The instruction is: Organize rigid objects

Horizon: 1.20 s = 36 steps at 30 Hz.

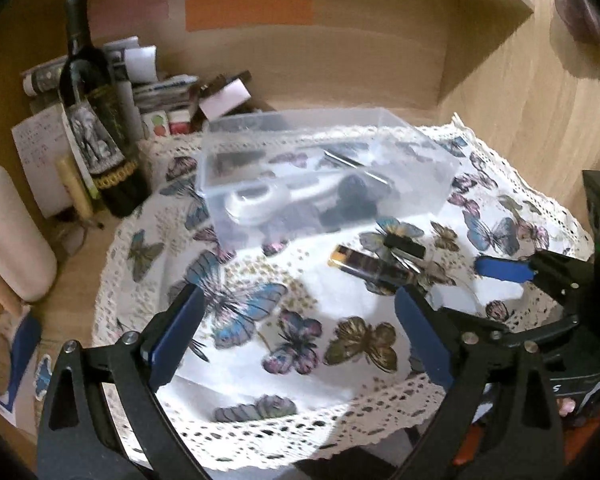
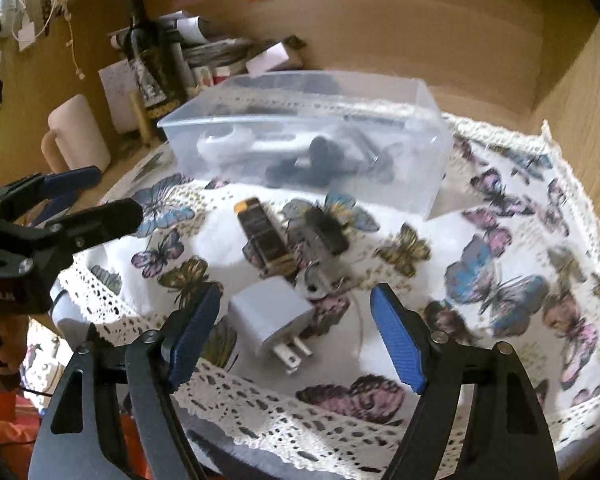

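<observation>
A clear plastic box [image 1: 320,168] [image 2: 308,136] holds a white ring-shaped item [image 1: 252,196] and dark items on the butterfly cloth [image 1: 260,320]. In front of it lie a dark bar with a gold end [image 1: 364,264] [image 2: 264,236], a black clip [image 1: 404,246] [image 2: 326,224], a metal key-like piece [image 2: 316,280] and a white plug adapter [image 2: 272,320]. My left gripper [image 1: 296,328] is open and empty over the cloth. My right gripper [image 2: 296,324] is open with the adapter between its fingers, not touching; it also shows in the left wrist view [image 1: 500,268].
A dark wine bottle [image 1: 96,120] [image 2: 152,64], stacked papers and small boxes [image 1: 160,88] stand behind the clear box against the wooden back wall. A pale pink mug [image 2: 76,136] stands at the left. A wooden side wall [image 1: 520,92] rises at the right.
</observation>
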Motion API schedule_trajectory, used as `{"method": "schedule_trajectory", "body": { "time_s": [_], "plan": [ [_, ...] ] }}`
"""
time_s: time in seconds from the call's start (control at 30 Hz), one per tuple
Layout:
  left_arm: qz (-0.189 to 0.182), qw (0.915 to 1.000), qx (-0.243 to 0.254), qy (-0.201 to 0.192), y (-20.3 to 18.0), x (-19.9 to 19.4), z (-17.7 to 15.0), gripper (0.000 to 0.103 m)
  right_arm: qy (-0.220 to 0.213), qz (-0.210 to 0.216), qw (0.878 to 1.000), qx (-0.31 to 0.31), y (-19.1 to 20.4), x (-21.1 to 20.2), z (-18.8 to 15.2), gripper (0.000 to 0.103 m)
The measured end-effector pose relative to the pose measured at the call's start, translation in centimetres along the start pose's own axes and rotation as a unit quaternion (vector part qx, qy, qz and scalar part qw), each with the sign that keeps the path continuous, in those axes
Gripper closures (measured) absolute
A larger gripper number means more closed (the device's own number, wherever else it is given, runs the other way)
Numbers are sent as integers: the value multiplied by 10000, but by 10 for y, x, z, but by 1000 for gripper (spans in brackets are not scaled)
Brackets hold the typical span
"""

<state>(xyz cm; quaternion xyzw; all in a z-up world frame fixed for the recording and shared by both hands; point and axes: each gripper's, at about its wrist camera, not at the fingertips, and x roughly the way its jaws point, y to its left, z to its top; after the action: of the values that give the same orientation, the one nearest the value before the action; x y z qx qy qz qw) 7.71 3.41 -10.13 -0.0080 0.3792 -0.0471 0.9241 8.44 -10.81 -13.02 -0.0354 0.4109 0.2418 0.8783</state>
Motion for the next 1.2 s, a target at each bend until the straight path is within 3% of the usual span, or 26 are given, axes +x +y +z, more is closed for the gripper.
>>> {"method": "schedule_trajectory", "body": {
  "time_s": [0.13, 0.2, 0.43, 0.8, 1.0, 1.03, 1.07, 1.2],
  "plan": [
    [-117, 9997, -57, 192, -6, 10, -6, 6, 164, 169, 9997, 118, -3, 10, -3, 45],
    [-165, 9993, -106, 326, -7, 18, -8, 6, 217, 218, 9995, 105, -3, 14, -3, 61],
    [-308, 9974, 38, 644, -17, 39, -6, 6, -10, 119, 9999, 33, -11, 0, -3, 61],
    [-613, 9820, 1128, 1385, -53, 99, 14, 5, -292, -365, 9968, 653, -64, -27, -1, 61],
    [-632, 9840, 991, 1336, -47, 111, 26, 3, -275, -360, 9964, 716, -71, -23, 2, 61],
    [-646, 9849, 963, 1283, -47, 111, 26, 8, -270, -358, 9965, 705, -71, -22, 3, 61],
    [-654, 9856, 969, 1224, -47, 110, 25, 21, -268, -355, 9966, 698, -71, -21, 4, 61],
    [-642, 9873, 1045, 1007, -49, 102, 25, 21, -279, -332, 9969, 662, -71, -18, 10, 61]
  ]
}}
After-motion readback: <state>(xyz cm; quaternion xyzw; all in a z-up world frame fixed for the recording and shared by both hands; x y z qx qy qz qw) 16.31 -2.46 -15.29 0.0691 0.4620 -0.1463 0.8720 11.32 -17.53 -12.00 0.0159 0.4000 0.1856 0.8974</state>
